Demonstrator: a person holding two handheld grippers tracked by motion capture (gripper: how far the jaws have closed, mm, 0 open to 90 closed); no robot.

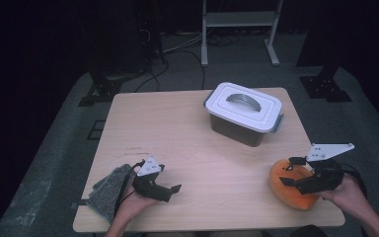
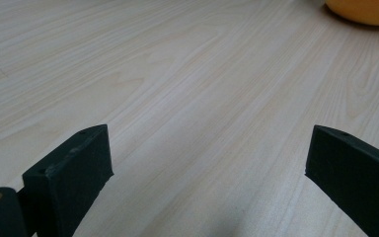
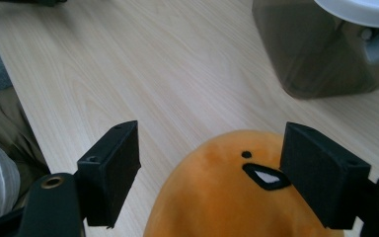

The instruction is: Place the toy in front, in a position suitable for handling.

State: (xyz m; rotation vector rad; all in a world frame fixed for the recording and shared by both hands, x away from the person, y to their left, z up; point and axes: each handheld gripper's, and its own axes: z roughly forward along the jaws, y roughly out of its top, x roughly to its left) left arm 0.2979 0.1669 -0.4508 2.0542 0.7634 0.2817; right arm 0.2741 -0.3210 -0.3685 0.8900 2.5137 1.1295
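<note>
Two grippers low over a wooden table, the right one at an orange plush toy.

Nearest the person's edge, a grey cloth [image 1: 109, 190] lies at the table's [image 1: 197, 148] front left corner, just beside the left gripper [image 1: 170, 190], whose jaws stand spread wide over bare wood with nothing between them. At the front right, the orange plush toy [image 1: 293, 185] lies close to the table edge; the right gripper [image 1: 291, 171] hovers over it with its jaws spread wide, and in the right gripper view the toy [image 3: 227, 192] bulges up between them, one jaw against its side by the small black-and-white face mark, the other clear of it. Farther back, right of centre, stands a dark box [image 1: 244, 114] with a white handled lid [image 1: 245, 105], well apart from both grippers; open tabletop lies between it and the toy.
</note>
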